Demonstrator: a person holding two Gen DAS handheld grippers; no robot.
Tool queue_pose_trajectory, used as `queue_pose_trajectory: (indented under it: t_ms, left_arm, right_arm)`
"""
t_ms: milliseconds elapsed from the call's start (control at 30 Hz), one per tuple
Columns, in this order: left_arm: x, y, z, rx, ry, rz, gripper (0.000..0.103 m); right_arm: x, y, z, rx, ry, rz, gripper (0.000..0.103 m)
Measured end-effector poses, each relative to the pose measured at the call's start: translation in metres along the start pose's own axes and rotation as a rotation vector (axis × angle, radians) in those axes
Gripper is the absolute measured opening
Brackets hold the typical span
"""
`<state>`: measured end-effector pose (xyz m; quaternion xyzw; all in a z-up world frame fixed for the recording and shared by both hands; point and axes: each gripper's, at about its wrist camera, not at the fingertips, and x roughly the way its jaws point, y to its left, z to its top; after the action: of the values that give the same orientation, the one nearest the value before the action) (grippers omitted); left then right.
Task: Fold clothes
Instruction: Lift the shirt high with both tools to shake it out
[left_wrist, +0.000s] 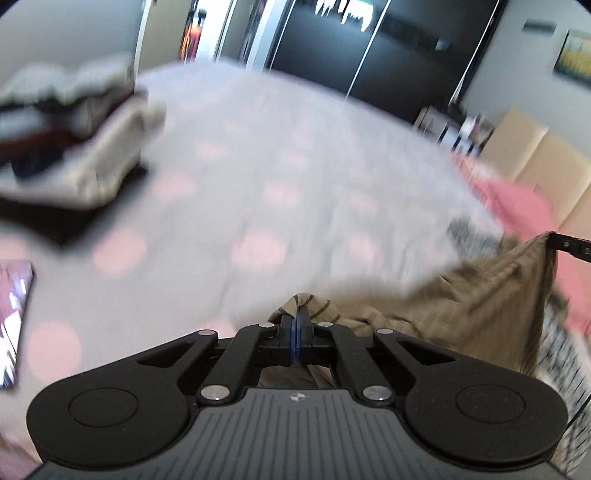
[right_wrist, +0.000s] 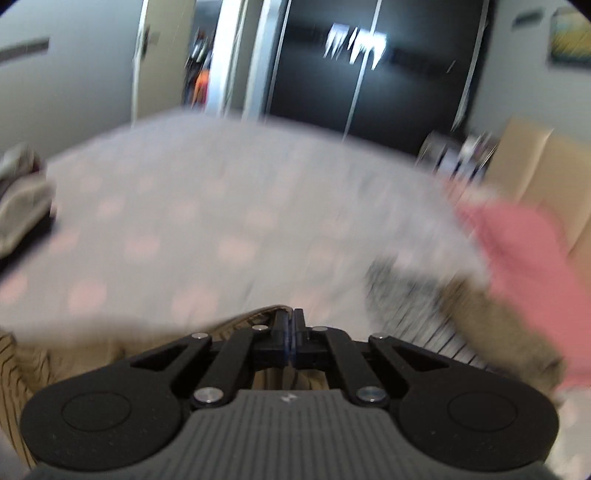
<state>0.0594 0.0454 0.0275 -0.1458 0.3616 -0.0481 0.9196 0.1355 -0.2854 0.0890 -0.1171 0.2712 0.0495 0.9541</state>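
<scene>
Both views motion-blurred; fine detail unreliable

Left tool (left_wrist: 297, 314): black jaws pressed together, pinching a bunched edge of the tan fabric garment with thin dark stripes (left_wrist: 461, 306). The cloth pokes out just past the fingertips and runs off to the right of the left wrist view, where it hangs draped from the black tip of the right tool (left_wrist: 570, 246) at the frame edge

Right tool (right_wrist: 291, 316): jaws likewise closed, with the same tan striped garment (right_wrist: 22, 365) gathered at the fingertips and falling away to the lower left of the right wrist view, under the tool body

The garment is held between the two tools, above the near edge of the bed (left_wrist: 258, 166), which is covered by a pale grey sheet with pink dots

Other items on the bed:
- stack of folded clothes, beige on the outside with dark layers within (left_wrist: 74, 147), far left, well apart from the held garment
- pink cloth (right_wrist: 532, 266) at the right side
- black-and-white patterned fabric (right_wrist: 406, 295) just beside the pink cloth, near the right tool
- a phone with a lit screen (left_wrist: 13, 321) at the left edge

Background: dark glossy wardrobe doors (right_wrist: 369, 74)
</scene>
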Motion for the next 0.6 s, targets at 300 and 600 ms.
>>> queue_pose_trajectory:
  t_ms: [300, 600]
  left_arm:
    - [-0.155, -0.031, 0.149, 0.160, -0.469, -0.078, 0.000]
    - [-0.205, -0.034, 0.175, 0.268, -0.494, -0.121, 0.000]
  right_arm:
    - [-0.170, -0.032, 0.123, 0.065, -0.441, -0.210, 0.002]
    - [-0.261, -0.033, 0.125, 0.043, -0.563, -0.215, 0.002]
